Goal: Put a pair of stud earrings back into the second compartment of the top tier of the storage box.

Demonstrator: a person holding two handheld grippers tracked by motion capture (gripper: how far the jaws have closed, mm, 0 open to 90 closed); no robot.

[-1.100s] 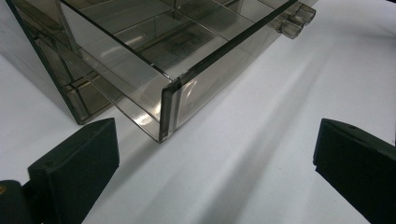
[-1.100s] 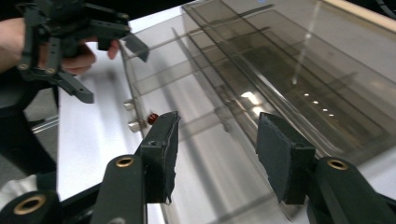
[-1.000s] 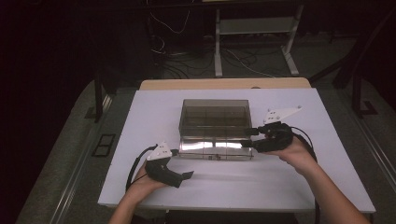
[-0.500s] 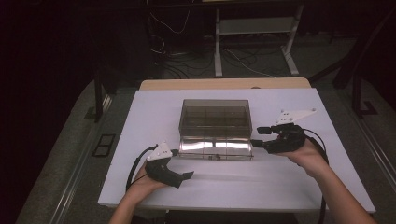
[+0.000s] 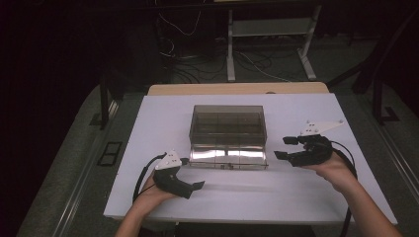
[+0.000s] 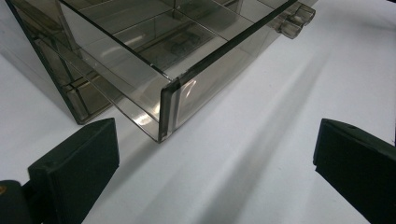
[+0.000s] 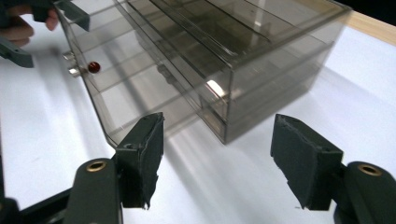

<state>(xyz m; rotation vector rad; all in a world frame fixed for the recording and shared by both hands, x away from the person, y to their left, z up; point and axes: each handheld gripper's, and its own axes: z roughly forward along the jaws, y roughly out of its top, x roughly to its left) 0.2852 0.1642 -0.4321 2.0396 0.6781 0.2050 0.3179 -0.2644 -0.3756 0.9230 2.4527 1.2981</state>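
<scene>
Midway across the tabletop, nearer its far edge, sits the smoked clear drawer box (image 5: 228,126). Its bottom drawer (image 5: 228,156) is pulled out toward the near edge, front wall catching light. Inside that drawer, seen through the wall in the right gripper view, lies one small red bead (image 7: 94,67) close to the front.

My right gripper (image 5: 285,147) hangs just off the drawer's right end, pointing at it, not touching. Jaws have just been opening and stand well apart; nothing between the pads, the drawer corner and box corner lie beyond them.

My left gripper (image 5: 199,185) rests near the near edge, left of centre, pointing right along that edge. Jaws wide apart, empty; drawer's near left corner (image 6: 167,112) lies ahead of them, clear of both pads.

White tabletop (image 5: 306,197) otherwise bare around both hands.
</scene>
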